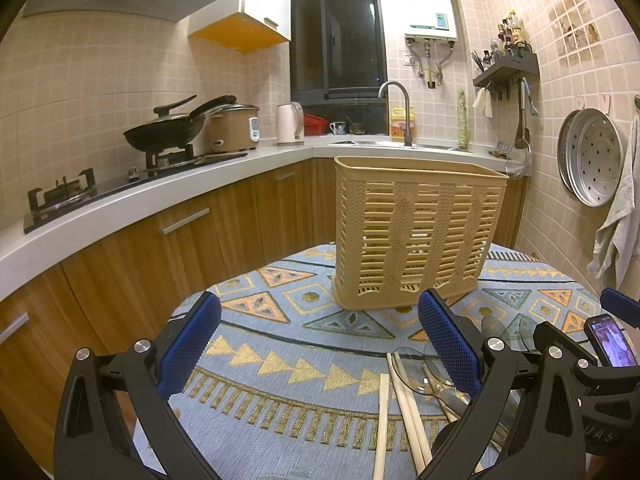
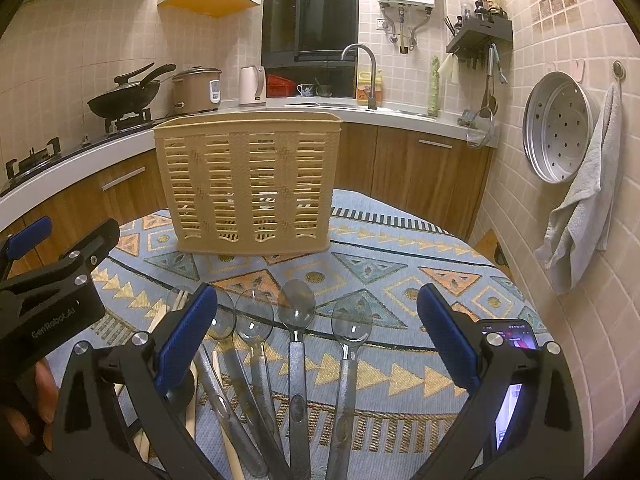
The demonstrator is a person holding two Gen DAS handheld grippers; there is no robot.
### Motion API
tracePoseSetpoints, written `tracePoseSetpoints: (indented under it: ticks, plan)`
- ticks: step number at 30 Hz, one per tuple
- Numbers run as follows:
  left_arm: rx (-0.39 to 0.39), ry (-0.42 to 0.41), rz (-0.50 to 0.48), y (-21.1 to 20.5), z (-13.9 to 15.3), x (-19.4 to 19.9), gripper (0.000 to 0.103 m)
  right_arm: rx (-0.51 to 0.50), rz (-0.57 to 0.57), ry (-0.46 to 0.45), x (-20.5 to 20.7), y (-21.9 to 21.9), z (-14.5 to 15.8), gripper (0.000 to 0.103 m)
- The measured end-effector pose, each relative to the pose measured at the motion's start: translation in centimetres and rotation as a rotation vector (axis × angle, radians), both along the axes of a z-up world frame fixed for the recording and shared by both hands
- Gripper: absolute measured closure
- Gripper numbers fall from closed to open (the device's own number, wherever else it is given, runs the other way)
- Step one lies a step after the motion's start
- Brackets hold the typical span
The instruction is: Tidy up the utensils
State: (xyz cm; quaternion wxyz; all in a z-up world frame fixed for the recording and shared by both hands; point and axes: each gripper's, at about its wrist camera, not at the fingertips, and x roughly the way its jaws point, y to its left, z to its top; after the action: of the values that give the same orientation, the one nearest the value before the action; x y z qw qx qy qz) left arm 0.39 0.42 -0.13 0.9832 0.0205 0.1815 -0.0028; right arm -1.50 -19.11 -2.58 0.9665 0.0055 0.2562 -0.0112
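Right gripper (image 2: 316, 340) spread above clear plastic spoons (image 2: 297, 312); left gripper (image 1: 320, 344), marked "GenRobot.AI", spread before a beige slatted utensil basket (image 1: 412, 236).

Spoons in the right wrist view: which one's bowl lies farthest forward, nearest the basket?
The third spoon from the left: its bowl reaches farther toward the beige basket than its neighbours' bowls.
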Motion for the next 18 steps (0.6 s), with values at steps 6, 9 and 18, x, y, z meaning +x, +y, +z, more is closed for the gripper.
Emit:
tracePoseSetpoints:
  ticks: [6,9,18]
  plan:
    - [0.002,0.001,-0.001,-0.18,0.02,-0.02,0.007,0.000,0.000,0.000,-0.03,0.01,-0.02,0.007]
    - [0.002,0.002,0.000,-0.18,0.03,0.00,0.007,-0.001,0.002,0.002,0.07,0.07,-0.02,0.007]
    - [0.004,0.001,-0.001,-0.18,0.02,0.00,0.007,-0.007,0.002,0.006,0.08,0.15,-0.12,0.007]
